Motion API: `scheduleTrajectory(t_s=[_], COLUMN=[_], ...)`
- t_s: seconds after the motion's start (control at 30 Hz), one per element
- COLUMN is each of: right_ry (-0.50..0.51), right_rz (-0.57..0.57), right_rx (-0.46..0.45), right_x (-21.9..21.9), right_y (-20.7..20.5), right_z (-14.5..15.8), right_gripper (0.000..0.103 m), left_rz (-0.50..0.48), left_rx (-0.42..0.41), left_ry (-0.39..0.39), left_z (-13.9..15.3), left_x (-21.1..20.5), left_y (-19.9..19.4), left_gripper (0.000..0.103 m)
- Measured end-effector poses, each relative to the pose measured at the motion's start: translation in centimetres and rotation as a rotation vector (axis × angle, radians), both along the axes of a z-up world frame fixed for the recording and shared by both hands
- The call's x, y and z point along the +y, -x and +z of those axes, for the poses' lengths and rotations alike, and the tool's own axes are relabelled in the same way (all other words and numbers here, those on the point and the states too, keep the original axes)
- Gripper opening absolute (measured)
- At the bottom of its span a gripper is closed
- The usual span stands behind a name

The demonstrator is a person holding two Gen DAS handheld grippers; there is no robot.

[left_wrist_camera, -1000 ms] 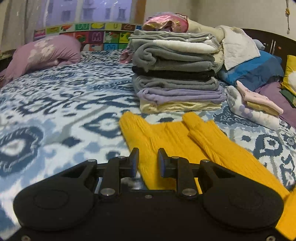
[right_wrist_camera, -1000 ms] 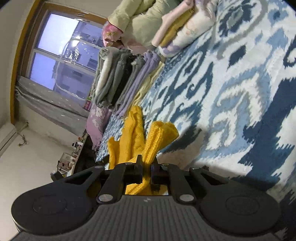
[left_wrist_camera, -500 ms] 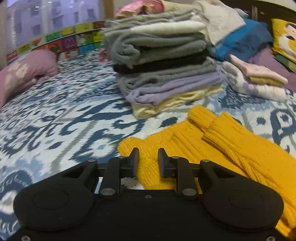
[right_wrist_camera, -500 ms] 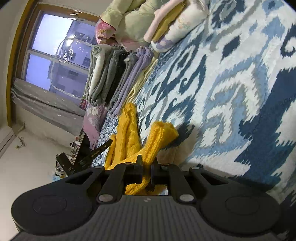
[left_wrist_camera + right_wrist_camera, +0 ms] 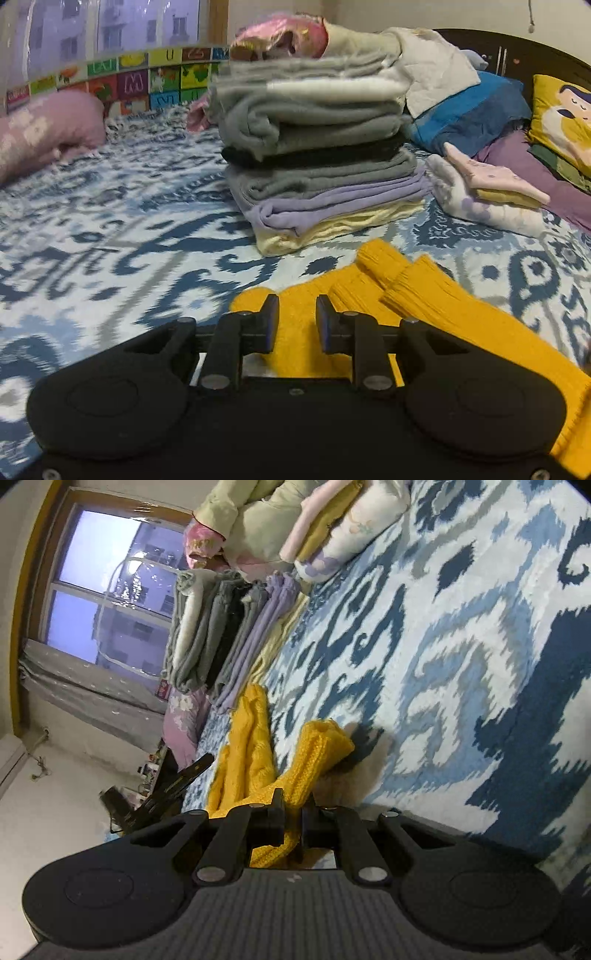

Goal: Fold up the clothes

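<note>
A yellow knit sweater [image 5: 436, 314] lies on the blue-and-white patterned bedspread [image 5: 110, 240], its two sleeves pointing toward the stack. My left gripper [image 5: 297, 317] is open just above the sweater's near edge, with yellow fabric showing between the fingers. In the right wrist view my right gripper [image 5: 293, 814] is shut on a fold of the yellow sweater [image 5: 317, 753] and lifts it off the bed. The left gripper [image 5: 173, 782] shows there at the sweater's far side.
A tall stack of folded grey, black, lilac and pale yellow clothes [image 5: 317, 158] stands right behind the sweater. A smaller folded pile [image 5: 487, 192] lies to its right, with blue and purple bedding and a yellow cushion [image 5: 565, 114]. A pink pillow [image 5: 40, 129] lies far left.
The left gripper has moved forward along the sweater toward the stack, staying open. The right gripper keeps its hold on the sweater fold and has lifted it slightly.
</note>
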State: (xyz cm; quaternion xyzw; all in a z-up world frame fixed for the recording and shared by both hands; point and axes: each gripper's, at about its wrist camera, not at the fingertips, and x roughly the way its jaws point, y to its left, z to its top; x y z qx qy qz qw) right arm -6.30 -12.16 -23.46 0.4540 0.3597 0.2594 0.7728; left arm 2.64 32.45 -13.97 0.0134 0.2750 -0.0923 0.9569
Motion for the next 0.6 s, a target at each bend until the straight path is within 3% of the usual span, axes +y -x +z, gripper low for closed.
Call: scheduleTrajectory(t_s=[0.17, 0.23, 0.3, 0.33, 0.5, 0.6], right_ry=[-0.006, -0.01, -0.014, -0.016, -0.012, -0.013], right_rz=[0.004, 0.004, 0.005, 0.005, 0.021, 0.028], right_rx=[-0.021, -0.022, -0.032, -0.038, -0.081, -0.092], right_x=[0.0, 0.0, 0.0, 0.0, 0.4, 0.5], right_y=[0.2, 0.2, 0.3, 0.3, 0.4, 0.3], right_z=[0.4, 0.5, 0.6, 0.7, 1.3, 1.4], right_gripper=[0.01, 0.01, 0.01, 0.01, 0.01, 0.01], left_rz=[-0.05, -0.112, -0.139, -0.139, -0.097, -0.055], left_rx=[0.027, 0.069, 0.134, 0.12, 0.041, 0.064], left_ry=[0.041, 0.012, -0.094, -0.116, 0.009, 0.028], left_z=[0.4, -0.5, -2.9, -3.6, -0.7, -1.8], left_x=[-0.9, -3.0, -5.3, -5.9, -4.5, -4.0], left_y=[3.4, 3.9, 4.0, 4.1, 4.6, 4.0], left_gripper=[0.021, 0.021, 0.021, 0.02, 0.02, 0.02])
